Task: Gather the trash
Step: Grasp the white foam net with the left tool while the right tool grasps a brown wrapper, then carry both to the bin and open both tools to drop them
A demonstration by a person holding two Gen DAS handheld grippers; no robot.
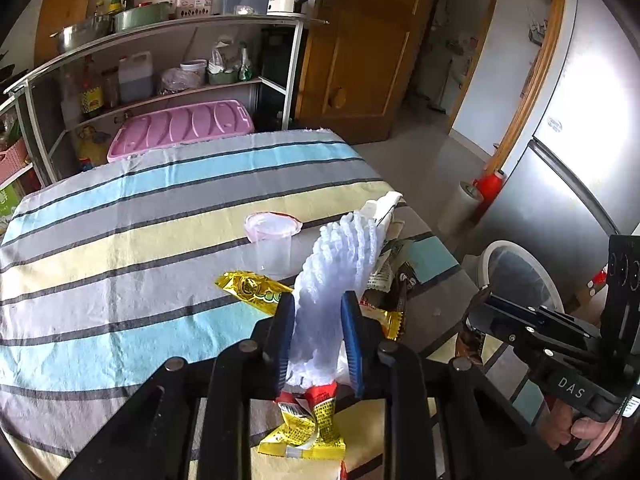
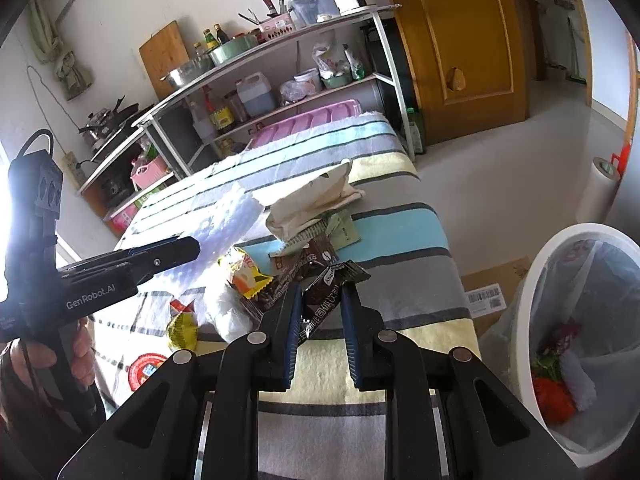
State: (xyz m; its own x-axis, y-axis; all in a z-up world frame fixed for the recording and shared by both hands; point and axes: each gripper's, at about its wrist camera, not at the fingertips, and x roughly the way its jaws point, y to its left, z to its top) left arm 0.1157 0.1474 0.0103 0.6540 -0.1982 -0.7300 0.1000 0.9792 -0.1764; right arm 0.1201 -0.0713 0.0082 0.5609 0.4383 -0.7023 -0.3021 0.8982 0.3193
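Note:
My left gripper [image 1: 317,300] is shut on a white foam net sleeve [image 1: 344,256], which stands up from between the blue pads, above the striped tablecloth [image 1: 120,216]. In the right wrist view the same gripper [image 2: 188,250] comes in from the left with the foam net [image 2: 228,216]. My right gripper [image 2: 322,288] is shut on a dark brown wrapper [image 2: 336,276]. It shows at the right of the left wrist view too [image 1: 486,300]. A clear cup [image 1: 272,240] lies on its side. Yellow wrappers [image 1: 252,290] [image 1: 308,428] and a crumpled cream bag [image 2: 312,200] lie on the cloth.
A white bin [image 2: 532,280] with a clear liner and some trash inside stands on the floor off the table's right edge, by a cardboard box [image 2: 492,288]. A shelf rack [image 1: 160,32] and a pink lid [image 1: 180,128] are behind the table. A fridge [image 1: 560,184] stands at the right.

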